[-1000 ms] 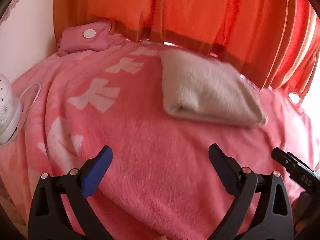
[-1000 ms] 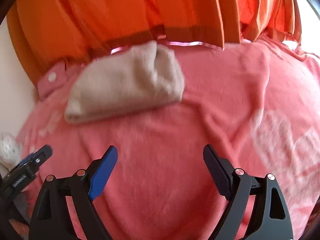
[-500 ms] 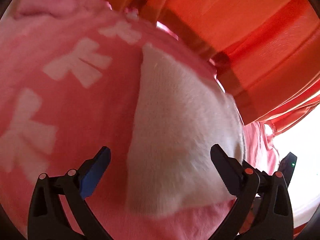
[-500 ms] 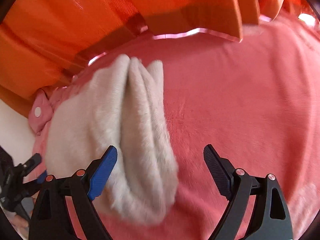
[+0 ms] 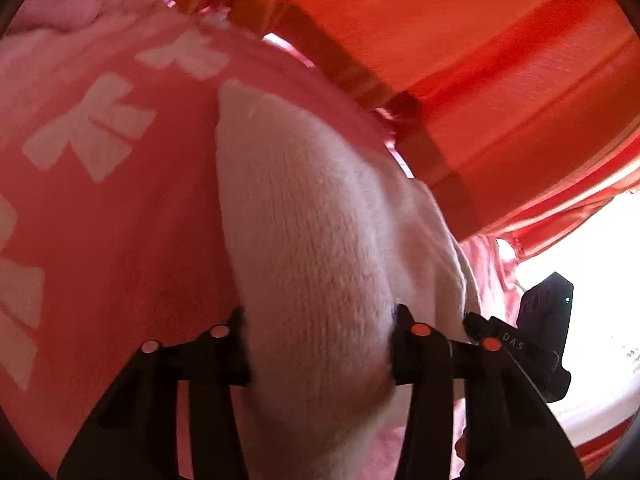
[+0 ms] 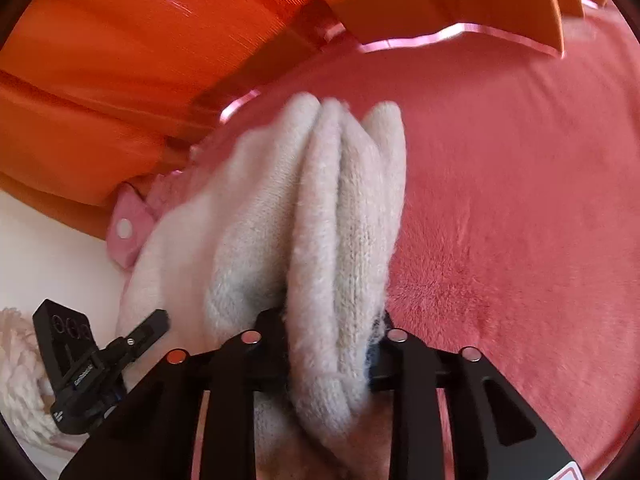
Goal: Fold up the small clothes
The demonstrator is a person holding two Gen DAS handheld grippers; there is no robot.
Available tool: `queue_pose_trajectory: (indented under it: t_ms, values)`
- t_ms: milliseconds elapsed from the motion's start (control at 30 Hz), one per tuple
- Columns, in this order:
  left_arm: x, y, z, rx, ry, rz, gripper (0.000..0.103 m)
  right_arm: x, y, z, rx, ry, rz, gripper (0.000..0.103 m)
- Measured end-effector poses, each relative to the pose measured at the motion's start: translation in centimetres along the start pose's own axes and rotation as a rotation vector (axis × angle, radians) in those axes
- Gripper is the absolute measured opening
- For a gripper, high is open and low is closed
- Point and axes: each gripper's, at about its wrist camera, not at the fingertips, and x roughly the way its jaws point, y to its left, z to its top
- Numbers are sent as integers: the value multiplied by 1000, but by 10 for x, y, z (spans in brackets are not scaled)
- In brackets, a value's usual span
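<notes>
A folded cream knit garment lies on the pink blanket. My left gripper is closing on one end of it, with the thick fold bulging between the pressing pads. In the right wrist view the garment shows several stacked layers. My right gripper is closing on the right-hand layers of that end, and the fabric is squeezed between its pads. Each gripper shows at the edge of the other's view: the right gripper and the left gripper.
Orange curtains hang right behind the garment along the blanket's far edge. A pink pouch with a white button lies at the far left corner. A white fluffy item sits at the left. Plain pink blanket stretches to the right.
Both grippers moved forward up to the garment and went from wide open to closed on its two ends. The garment now fills the space between each pair of fingers.
</notes>
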Motion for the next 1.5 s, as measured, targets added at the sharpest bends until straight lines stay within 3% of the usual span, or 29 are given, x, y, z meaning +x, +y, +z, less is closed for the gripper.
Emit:
queue_pose_trajectory:
  t_ms: [133, 267, 333, 400, 467, 500, 533, 600, 633, 700, 733, 767, 800, 833, 967, 1067, 1133, 1200, 1333, 1400, 1500]
  values:
    - [-42, -40, -24, 79, -16, -81, 41, -85, 2, -26, -49, -85, 41, 22]
    - [-58, -59, -85, 111, 22, -150, 43, -133, -34, -72, -32, -93, 28, 26]
    - [-42, -59, -119, 109, 53, -115, 47, -128, -63, -98, 0, -37, -28, 33]
    - [-20, -50, -148, 70, 113, -34, 51, -122, -90, -121, 74, 22, -156, 34]
    - [-24, -45, -164, 41, 72, -15, 55, -143, -99, -139, 117, -41, -111, 34]
    - [-35, -48, -167, 56, 29, -3, 58, -156, -97, -146, 121, -70, -96, 40]
    - [-45, -51, -168, 68, -2, 20, 60, -163, -94, -151, 114, -83, -91, 55]
    - [-62, -56, -170, 87, -48, 32, 65, -172, -82, -164, 84, -108, -66, 74]
    - [-68, -57, -169, 97, -69, 32, 67, -171, -78, -170, 67, -93, -52, 75]
    - [-80, -62, -168, 123, -105, 52, 71, -150, -63, -177, 13, -24, -76, 75]
    - [-84, -63, -168, 134, -117, 62, 71, -140, -56, -178, -14, -13, -139, 73]
    - [-87, -65, -169, 140, -124, 70, 71, -136, -52, -179, -34, -10, -178, 66]
    - [-91, -65, -169, 141, -126, 72, 71, -133, -42, -178, -60, -13, -208, 30]
    - [-94, -64, -169, 139, -129, 76, 71, -133, -34, -177, -73, -14, -206, 27]
    - [-110, -56, -165, 137, -166, 123, 71, -162, 47, -169, -286, -147, -188, 22]
    - [-116, -49, -163, 117, -171, 130, 71, -201, 85, -159, -340, -266, -82, 20]
    - [-120, -47, -164, 117, -174, 129, 71, -223, 73, -157, -309, -326, -87, 20]
    - [-118, -46, -167, 131, -168, 141, 72, -219, 39, -163, -253, -303, -166, 20]
    - [-101, -45, -172, 119, -111, 142, 72, -146, -79, -192, -8, -25, -267, 22]
    - [-93, -48, -174, 116, -89, 123, 72, -155, -82, -200, 4, -59, -220, 26]
    - [-84, -56, -173, 111, -67, 98, 79, -176, -67, -188, -51, -109, -238, 33]
